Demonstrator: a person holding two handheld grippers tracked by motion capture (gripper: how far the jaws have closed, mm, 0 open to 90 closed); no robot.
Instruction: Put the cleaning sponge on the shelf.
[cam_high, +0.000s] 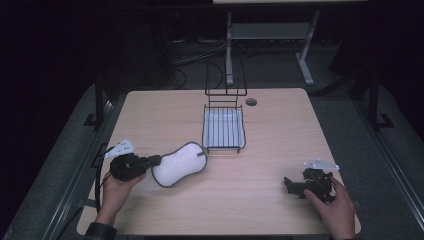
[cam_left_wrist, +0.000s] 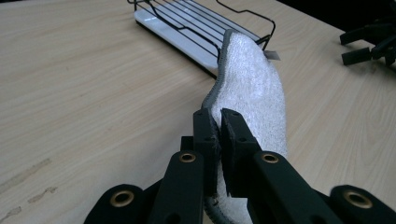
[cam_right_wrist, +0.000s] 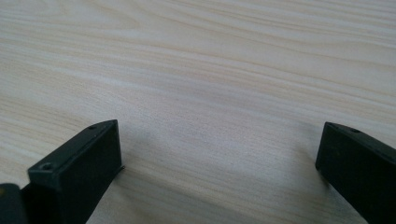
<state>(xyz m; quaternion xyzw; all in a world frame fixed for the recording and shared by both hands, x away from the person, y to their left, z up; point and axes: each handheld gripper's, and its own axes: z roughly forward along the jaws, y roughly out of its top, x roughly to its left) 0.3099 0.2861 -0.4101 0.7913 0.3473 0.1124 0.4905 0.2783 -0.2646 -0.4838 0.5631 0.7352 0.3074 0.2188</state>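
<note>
Left gripper (cam_left_wrist: 219, 135) fingers pinching near edge of white cloth (cam_high: 179, 164), far end toward rack (cam_high: 223, 128); edge grip likely for carrying it there. Right gripper (cam_high: 295, 186) fingers spread, nothing between, parked low at desk (cam_high: 260, 150) right, well apart.

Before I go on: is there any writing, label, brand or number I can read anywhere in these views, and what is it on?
No readable text in any view.
Small grey tag at the far end of the white terry cloth pad with grey edging: too small to tell whether it bears print.
Black wire rack with white tray, light wooden table, left gripper and right gripper: no markings visible.
</note>
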